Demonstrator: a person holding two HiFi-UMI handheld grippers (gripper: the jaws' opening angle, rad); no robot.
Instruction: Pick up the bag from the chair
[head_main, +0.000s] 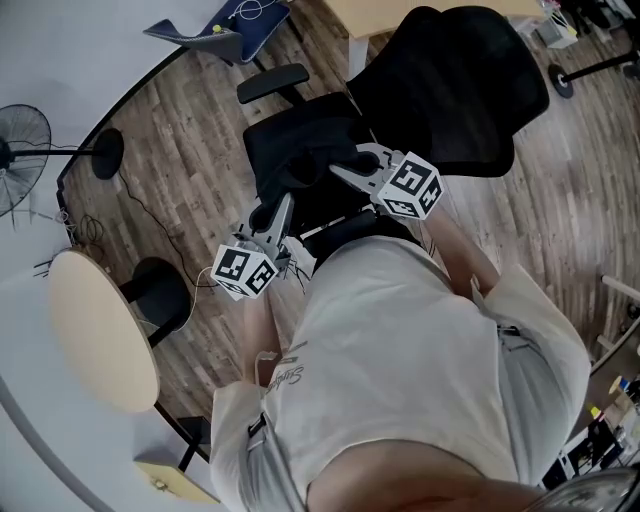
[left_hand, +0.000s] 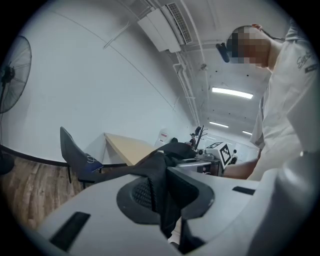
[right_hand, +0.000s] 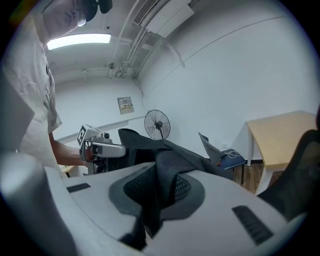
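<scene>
Clamped on dark fabric of the bag (left_hand: 167, 162) at the left gripper (left_hand: 162, 200); clamped likewise at the right gripper (right_hand: 152, 200), cloth pinched between both pairs of pads. Strung between the two above the seat of the chair (head_main: 455, 95); cannot tell whether clear of it. Judged: grasp made, lift in hand. Next: raise both together, evenly, away from the backrest. Beyond, a fan (right_hand: 157, 124) and a table (right_hand: 289, 134).

Left tool (head_main: 275, 212), right tool (head_main: 345, 166), both clamped.
</scene>
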